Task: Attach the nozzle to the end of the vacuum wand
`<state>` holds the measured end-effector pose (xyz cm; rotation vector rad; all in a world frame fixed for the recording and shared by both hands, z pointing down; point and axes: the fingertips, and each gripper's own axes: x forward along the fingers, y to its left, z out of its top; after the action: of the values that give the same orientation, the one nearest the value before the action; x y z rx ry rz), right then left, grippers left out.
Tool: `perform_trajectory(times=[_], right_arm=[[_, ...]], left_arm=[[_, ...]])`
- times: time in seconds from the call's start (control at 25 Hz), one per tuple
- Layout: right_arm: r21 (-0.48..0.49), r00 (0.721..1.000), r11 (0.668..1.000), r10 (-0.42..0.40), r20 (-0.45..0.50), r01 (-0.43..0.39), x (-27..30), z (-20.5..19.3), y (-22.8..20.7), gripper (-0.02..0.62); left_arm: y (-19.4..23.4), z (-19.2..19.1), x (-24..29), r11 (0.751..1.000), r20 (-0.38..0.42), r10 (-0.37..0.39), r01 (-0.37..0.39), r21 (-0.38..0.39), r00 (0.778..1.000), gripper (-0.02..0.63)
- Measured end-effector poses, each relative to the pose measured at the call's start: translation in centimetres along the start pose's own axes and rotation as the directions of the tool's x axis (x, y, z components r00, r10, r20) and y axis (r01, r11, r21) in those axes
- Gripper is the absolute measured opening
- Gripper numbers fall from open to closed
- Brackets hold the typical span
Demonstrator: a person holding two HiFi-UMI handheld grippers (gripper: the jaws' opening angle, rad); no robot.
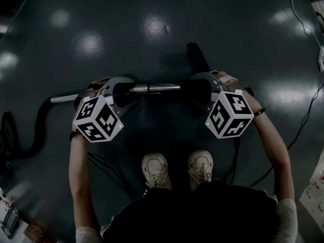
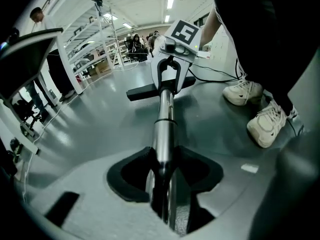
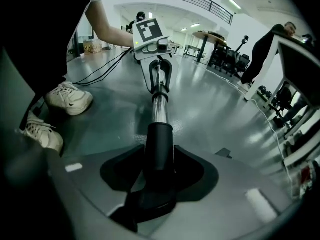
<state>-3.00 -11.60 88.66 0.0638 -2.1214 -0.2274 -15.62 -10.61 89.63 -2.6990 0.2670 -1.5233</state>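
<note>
A silver vacuum wand [image 1: 157,88] hangs level above the floor between my two grippers. My left gripper [image 1: 124,89] is shut on its metal tube [image 2: 162,129], its pads pressed on both sides. My right gripper [image 1: 200,89] is shut on the black neck [image 3: 159,149] of the nozzle. The nozzle's flat black head [image 1: 198,59] juts away from me and shows as a dark bar [image 2: 150,90] in the left gripper view. The tube's end [image 3: 159,109] runs into the neck's mouth; how deep it sits is hidden. A black hose [image 1: 30,135] curves off the wand's left end.
My two white shoes [image 1: 157,170] stand just below the wand on the dark glossy floor. Cables [image 1: 304,125] trail at the right and one [image 1: 109,171] by my left foot. Racks [image 2: 95,49], a desk [image 3: 300,69] and standing people lie farther out.
</note>
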Motion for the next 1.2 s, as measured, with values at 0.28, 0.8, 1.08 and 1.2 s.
perform_trajectory(times=[0.28,0.8,1.08,1.2], right_arm=[[0.033,0.999,0.999,0.036,0.004,-0.036,-0.2,1.4,0.0,0.182],[0.007,1.0,1.0,-0.005,-0.009,0.006,2.7,2.2,0.3,0.171],[0.027,1.0,0.999,-0.022,0.006,0.022,2.6,2.4,0.5,0.171],[0.079,1.0,0.997,-0.016,0.023,0.014,2.6,2.4,0.4,0.178]], left_arm=[[0.1,1.1,0.2,0.999,0.063,-0.002,0.005,-0.051,0.998,0.181],[-0.2,1.4,1.7,0.999,0.102,-0.033,0.037,-0.029,0.994,0.173],[-0.6,3.0,2.5,0.998,0.126,-0.031,0.037,-0.044,0.991,0.174],[0.1,4.8,2.0,0.994,0.237,0.015,0.012,-0.108,0.972,0.178]])
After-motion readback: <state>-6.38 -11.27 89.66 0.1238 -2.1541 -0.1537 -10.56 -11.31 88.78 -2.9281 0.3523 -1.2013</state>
